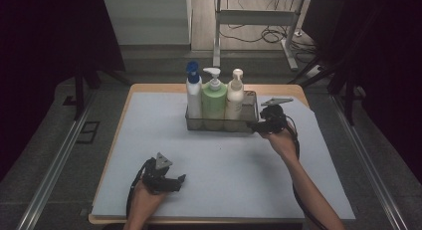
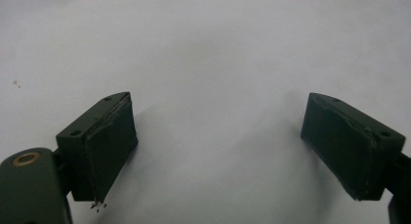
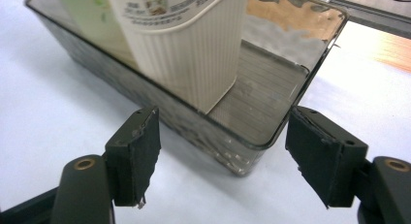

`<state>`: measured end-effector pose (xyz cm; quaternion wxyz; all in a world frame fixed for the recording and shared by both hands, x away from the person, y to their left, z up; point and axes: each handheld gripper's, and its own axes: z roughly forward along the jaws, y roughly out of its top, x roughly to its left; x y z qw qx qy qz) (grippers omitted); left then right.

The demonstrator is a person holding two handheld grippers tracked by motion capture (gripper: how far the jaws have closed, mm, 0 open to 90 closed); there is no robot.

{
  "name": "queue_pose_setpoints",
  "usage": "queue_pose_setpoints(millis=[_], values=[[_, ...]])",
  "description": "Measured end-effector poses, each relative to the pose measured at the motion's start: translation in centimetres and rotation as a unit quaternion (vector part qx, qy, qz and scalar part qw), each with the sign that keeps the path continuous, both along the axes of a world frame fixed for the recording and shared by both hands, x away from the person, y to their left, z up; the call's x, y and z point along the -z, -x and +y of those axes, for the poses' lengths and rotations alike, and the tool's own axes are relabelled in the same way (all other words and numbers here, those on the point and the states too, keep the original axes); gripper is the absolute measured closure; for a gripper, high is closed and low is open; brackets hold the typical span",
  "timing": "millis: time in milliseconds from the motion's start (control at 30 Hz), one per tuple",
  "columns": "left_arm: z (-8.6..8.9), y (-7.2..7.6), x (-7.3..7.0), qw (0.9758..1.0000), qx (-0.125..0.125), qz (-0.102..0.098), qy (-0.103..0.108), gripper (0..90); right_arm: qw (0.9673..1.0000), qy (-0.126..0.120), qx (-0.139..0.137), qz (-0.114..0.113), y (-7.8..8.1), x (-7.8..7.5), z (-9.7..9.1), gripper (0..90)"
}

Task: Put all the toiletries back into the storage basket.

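The clear tray point(image 1: 253, 101) stands at the far middle of the tabletop point(image 1: 149, 140), on the pale sheet, carrying three pump bottles in a row: the blue-capped bottle point(image 1: 193, 93), the green bottle point(image 1: 214, 98) and the cream bottle point(image 1: 234, 95). The right gripper point(image 3: 220, 151) sits at the tray's near right corner, its jaws apart and on either side of that corner, pressing on nothing. The left gripper point(image 2: 218, 141) rests near the front edge, jaws wide apart over bare sheet.

The main risk is the tray's thin, slick wall: a clamp at the corner alone may slip, or tilt the tray under its uneven load. The tall bottles look top-heavy, so a jerk or a nudge from a jaw could topple the cream bottle, which stands closest. Dragging might also wrinkle the sheet.
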<state>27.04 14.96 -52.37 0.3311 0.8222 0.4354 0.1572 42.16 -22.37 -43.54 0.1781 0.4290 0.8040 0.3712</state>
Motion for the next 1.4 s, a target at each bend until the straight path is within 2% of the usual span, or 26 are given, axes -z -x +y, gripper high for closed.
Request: queue_pose_setpoints(millis=[233, 433, 633, 900, 1167, 1400], values=[[0.0, 0.0, 0.0, 1.0, 0.0, 0.0, 0.0, 12.1, 0.9999, 0.002, -0.012, 0.0, 1.4, -0.4, -0.4, 25.3], [0.0, 0.0, 0.0, 1.0, 0.0, 0.0, 0.0, 12.1, 0.9995, 0.015, -0.025, -0.01, 2.8, -1.0, -0.7, 22.6], [0.0, 0.0, 0.0, 1.0, -0.001, -0.001, 0.0, 12.1, 0.9991, 0.021, -0.035, -0.007, 4.5, -1.4, -1.2, 20.3], [0.0, 0.0, 0.0, 1.0, 0.0, -0.001, -0.001, 12.1, 0.9985, 0.016, -0.052, -0.009, 6.8, -1.8, -2.0, 14.4], [0.0, 0.0, 0.0, 1.0, 0.0, -0.001, 0.0, 12.1, 0.9982, 0.023, -0.055, -0.006, 8.5, -1.0, -3.3, 13.2], [0.0, 0.0, 0.0, 1.0, 0.0, -0.002, -0.001, 12.1, 0.9983, 0.031, -0.049, 0.0, 9.6, 0.5, -4.3, 10.2]])
